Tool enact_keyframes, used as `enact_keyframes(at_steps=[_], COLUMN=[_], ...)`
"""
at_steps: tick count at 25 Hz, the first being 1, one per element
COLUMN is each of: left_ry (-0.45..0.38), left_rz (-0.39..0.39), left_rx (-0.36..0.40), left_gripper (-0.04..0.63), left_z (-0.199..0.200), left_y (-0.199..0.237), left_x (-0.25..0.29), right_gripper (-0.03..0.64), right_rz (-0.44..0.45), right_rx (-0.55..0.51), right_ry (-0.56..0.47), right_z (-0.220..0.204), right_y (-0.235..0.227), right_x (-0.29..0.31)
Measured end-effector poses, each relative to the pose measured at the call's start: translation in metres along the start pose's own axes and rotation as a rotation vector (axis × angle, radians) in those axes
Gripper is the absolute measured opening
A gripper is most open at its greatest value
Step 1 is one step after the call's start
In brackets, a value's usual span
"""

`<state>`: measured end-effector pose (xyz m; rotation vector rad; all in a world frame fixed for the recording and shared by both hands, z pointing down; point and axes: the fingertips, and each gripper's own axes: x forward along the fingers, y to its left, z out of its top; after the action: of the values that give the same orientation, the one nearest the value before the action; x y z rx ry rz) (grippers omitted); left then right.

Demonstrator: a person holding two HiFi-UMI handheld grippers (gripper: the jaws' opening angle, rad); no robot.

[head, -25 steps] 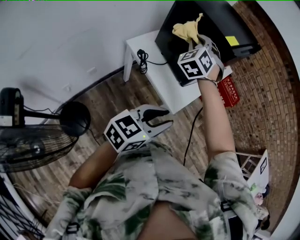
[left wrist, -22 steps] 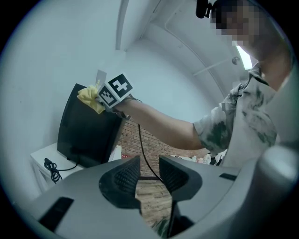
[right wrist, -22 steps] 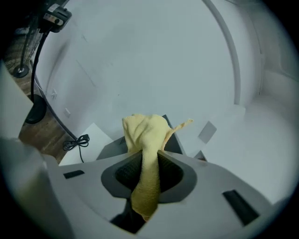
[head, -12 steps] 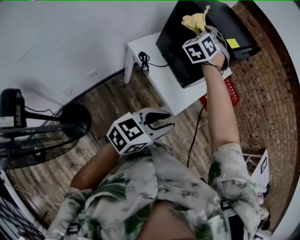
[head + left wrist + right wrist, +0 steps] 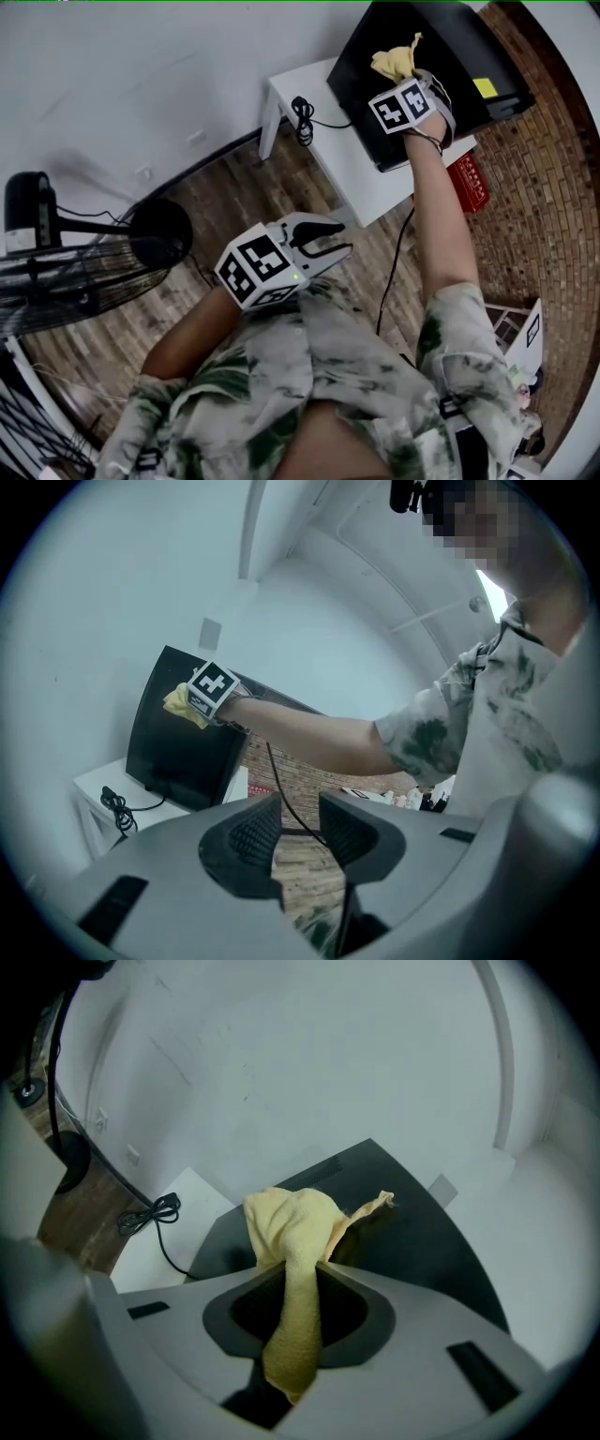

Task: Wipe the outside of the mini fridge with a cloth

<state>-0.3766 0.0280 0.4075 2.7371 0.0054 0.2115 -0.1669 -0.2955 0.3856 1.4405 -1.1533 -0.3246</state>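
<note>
The black mini fridge (image 5: 441,42) stands on a low white table (image 5: 352,164) by the wall; it also shows in the left gripper view (image 5: 178,752) and the right gripper view (image 5: 412,1241). My right gripper (image 5: 405,77) is shut on a yellow cloth (image 5: 394,60) and holds it against the fridge's top. The cloth (image 5: 295,1241) bunches out in front of the jaws over the dark surface. My left gripper (image 5: 323,241) hangs near my chest above the wooden floor, open with nothing between its fingers (image 5: 246,841).
A coiled black cable (image 5: 302,117) lies on the table's left end. A black fan (image 5: 66,272) stands on the floor at the left. A red box (image 5: 469,183) sits on the brick-pattern floor right of the table. A cord (image 5: 394,262) drops from the table.
My right gripper has slid the yellow cloth farther across the fridge top, away from me. The left gripper has stayed about where it was.
</note>
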Motion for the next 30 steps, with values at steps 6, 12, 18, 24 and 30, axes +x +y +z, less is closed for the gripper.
enact_keyframes(at_steps=[6, 12, 18, 24, 30], left_ry=[0.019, 0.018, 0.016, 0.014, -0.005], left_rz=[0.004, 0.025, 0.060, 0.083, 0.067], left_rx=[-0.018, -0.058, -0.074, -0.087, -0.071], left_gripper=[0.135, 0.135, 0.135, 0.135, 0.135], left_z=[-0.009, -0.005, -0.003, -0.005, -0.001], left_y=[0.005, 0.026, 0.049, 0.060, 0.055], left_x=[-0.006, -0.007, -0.009, -0.009, -0.006], right_gripper=[0.095, 0.095, 0.095, 0.095, 0.095], right_rz=[0.072, 0.152, 0.242, 0.303, 0.248], right_rx=[0.024, 0.038, 0.029, 0.022, 0.025], right_ry=[0.044, 0.092, 0.134, 0.135, 0.014], right_z=[-0.015, -0.025, -0.033, -0.033, 0.014], right_y=[0.044, 0.091, 0.143, 0.170, 0.119], right_x=[0.025, 0.054, 0.084, 0.093, 0.058])
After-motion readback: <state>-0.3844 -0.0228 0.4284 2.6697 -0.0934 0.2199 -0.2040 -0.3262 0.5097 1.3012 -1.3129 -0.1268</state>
